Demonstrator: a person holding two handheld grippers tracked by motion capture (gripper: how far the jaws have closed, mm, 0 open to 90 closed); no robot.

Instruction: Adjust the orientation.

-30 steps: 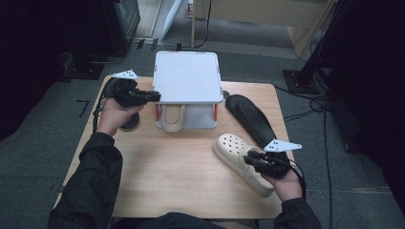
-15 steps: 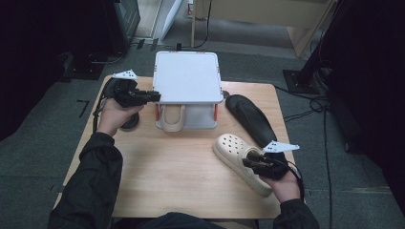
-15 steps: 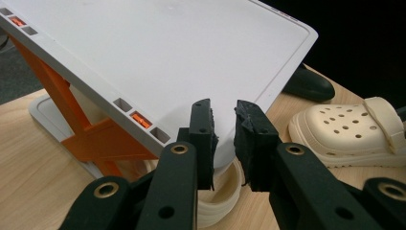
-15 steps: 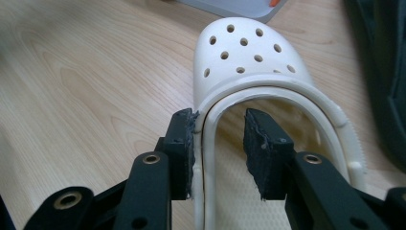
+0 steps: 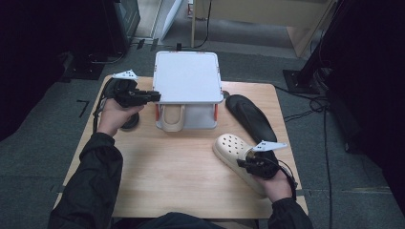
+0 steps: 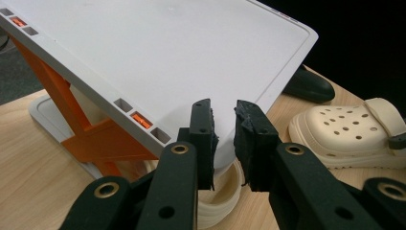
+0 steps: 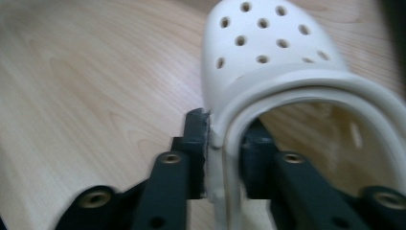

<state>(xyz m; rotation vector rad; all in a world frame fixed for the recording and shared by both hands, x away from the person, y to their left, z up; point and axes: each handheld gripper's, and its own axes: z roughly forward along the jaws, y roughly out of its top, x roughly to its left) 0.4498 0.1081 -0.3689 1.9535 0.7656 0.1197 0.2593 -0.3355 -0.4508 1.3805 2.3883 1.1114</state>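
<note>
Cream clog (image 5: pixel 239 155) rim pinched by right gripper (image 7: pixel 225 143), jaws just closing; thin bite, could slip, twist when lifted. Left gripper (image 6: pixel 224 139) clamped on rack (image 5: pixel 187 78) edge.

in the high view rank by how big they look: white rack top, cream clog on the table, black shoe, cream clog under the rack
1. white rack top
2. cream clog on the table and black shoe: about alike, and the right gripper and hand cover part of the clog, so no ranking.
3. cream clog under the rack: mostly hidden, so its real size stays unsure.
</note>
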